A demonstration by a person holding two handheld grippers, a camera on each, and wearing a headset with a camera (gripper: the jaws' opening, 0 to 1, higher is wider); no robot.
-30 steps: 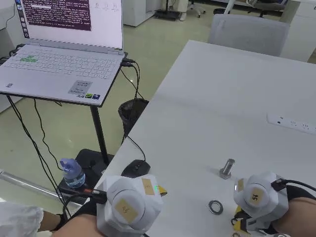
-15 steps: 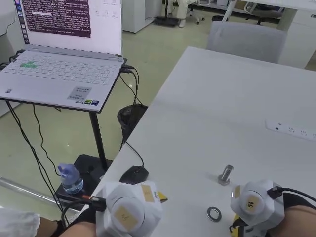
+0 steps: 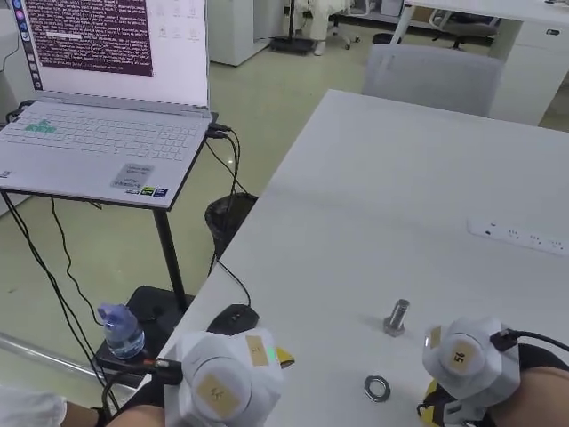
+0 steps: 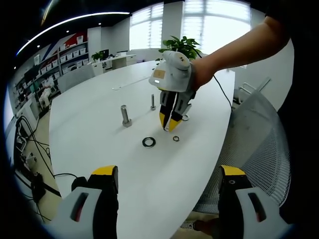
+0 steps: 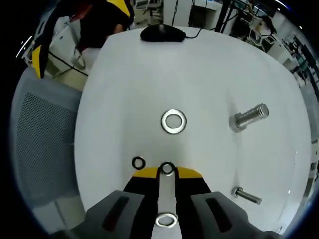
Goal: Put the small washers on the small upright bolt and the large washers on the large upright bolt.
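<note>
One broad white table [image 3: 400, 178] carries everything, its top smooth and flat. Over it are two hand-held grippers, white-bodied with yellow-capped tips. The left gripper [image 4: 168, 174] has its jaws spread wide with nothing between them, and it sits well back from the large bolt [image 3: 396, 317]. The right gripper [image 4: 170, 125] points down at the tabletop near the large bolt. Its tips are pressed in on a small washer [image 5: 168, 168], pinching it across the rim.

The large bolt is bright steel and stands on its hex head with the threaded shank up. The small bolt [image 5: 245, 195] is slimmer and stands the same way, just beyond the large bolt as seen from the left gripper. A large washer [image 5: 173, 121], a flat shiny ring, lies near the large bolt, between it and the right gripper's tips. A loose small washer [image 5: 138, 163] lies flat just beside the pinched one, farther from the large bolt than the large washer is. Another ring shows through the gap between the right jaws, but I cannot tell its size.

These washers look stiff, light and slick. Lying flat on a smooth top they give little edge to catch, so the sensible hold is across the outer rim, as the right gripper has it. I would expect a thin ring held this way to twist or pop out if squeezed off-centre. Its hole must also stay level to drop over the small bolt's thread.
</note>
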